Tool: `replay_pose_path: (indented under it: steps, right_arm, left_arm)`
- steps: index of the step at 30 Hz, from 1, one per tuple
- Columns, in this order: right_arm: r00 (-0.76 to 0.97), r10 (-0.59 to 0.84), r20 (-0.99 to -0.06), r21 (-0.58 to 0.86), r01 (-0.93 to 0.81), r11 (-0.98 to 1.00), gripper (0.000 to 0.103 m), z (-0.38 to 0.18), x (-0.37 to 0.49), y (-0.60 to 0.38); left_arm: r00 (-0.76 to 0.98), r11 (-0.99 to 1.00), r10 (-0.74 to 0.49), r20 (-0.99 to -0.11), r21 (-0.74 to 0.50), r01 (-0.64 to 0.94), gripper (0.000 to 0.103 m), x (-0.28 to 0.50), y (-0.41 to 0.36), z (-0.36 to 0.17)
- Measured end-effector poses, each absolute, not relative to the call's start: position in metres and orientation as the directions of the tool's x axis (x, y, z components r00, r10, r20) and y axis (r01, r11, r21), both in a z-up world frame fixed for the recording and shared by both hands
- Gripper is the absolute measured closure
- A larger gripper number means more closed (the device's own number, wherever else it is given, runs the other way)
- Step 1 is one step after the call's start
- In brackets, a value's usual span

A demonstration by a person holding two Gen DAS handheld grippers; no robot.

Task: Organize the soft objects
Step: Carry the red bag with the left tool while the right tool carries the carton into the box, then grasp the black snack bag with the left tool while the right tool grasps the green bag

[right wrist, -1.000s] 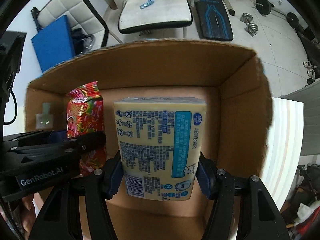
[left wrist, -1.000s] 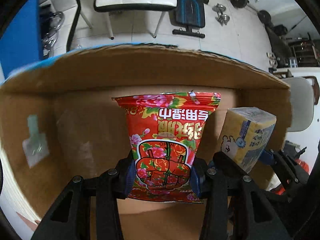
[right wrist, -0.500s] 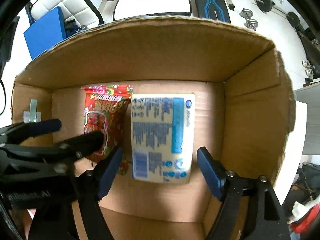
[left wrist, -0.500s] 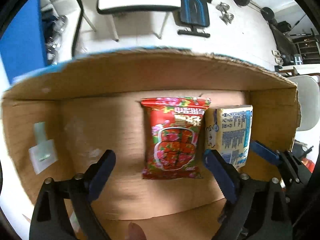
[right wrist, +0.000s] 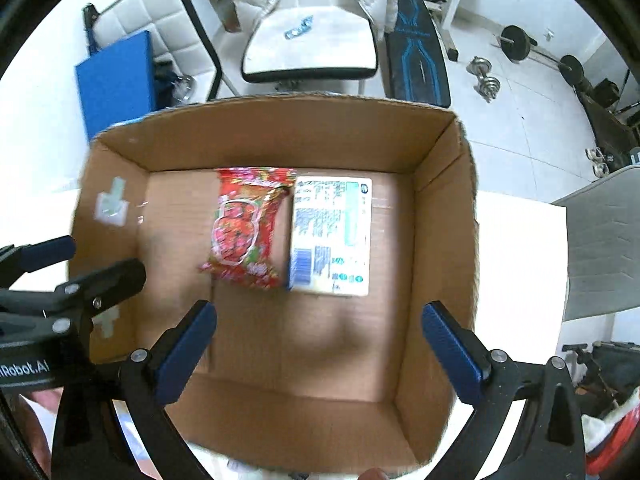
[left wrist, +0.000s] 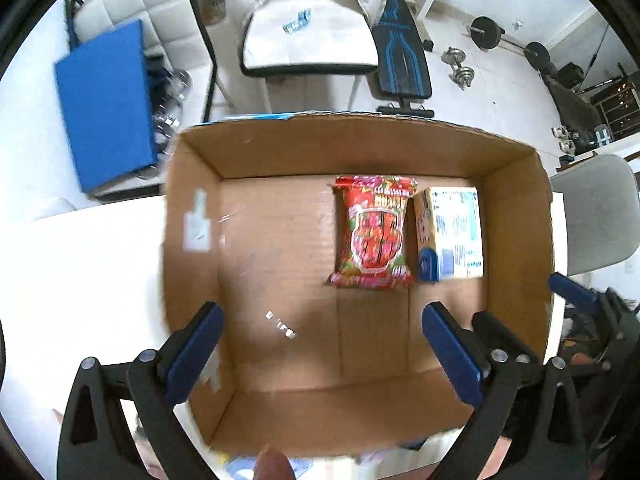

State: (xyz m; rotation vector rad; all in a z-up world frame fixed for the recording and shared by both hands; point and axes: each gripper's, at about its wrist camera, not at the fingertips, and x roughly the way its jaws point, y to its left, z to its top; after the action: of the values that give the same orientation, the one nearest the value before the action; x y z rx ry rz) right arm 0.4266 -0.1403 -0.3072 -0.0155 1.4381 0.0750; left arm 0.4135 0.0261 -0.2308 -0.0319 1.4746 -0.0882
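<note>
We put the red pack [left wrist: 373,232] and the yellow tissue pack [left wrist: 450,234] side by side in the box [left wrist: 352,148] (tidy rows save room). Our left gripper [left wrist: 320,344] and right gripper [right wrist: 320,340] hang above, jaws spread wide, holding nothing.

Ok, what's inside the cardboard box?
Two packs lie side by side on the cardboard box floor: red floral packet, yellow tissue pack. Anything beneath them is covered.
</note>
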Motion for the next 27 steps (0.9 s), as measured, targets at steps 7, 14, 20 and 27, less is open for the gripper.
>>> replay_pose_path:
  steps: [7,14,20,27]
  right_arm:
    - [0.158,0.073,-0.985,0.048,-0.161,0.986,0.0,-0.265,0.353,-0.147]
    - [0.046,0.035,-0.998,0.025,-0.207,0.978,0.0,-0.292,0.269,-0.179]
    - [-0.05,-0.031,-0.998,-0.023,-0.166,0.986,0.0,-0.345,0.244,-0.205]
    - [-0.094,-0.075,-0.993,-0.064,-0.118,0.991,0.0,-0.392,0.251,-0.222]
  left_arm:
    - [0.227,0.988,0.041,-0.973,0.074,0.139,0.001,0.331,0.02,-0.192]
    - [0.034,0.913,0.245,-0.969,0.243,0.328,0.001,0.248,0.032,-0.284]
    - [-0.142,0.909,0.279,-0.95,0.213,0.359,0.001,0.231,0.046,-0.36]
    - [-0.319,0.953,0.142,-0.937,0.042,0.299,0.001,0.228,0.048,-0.399]
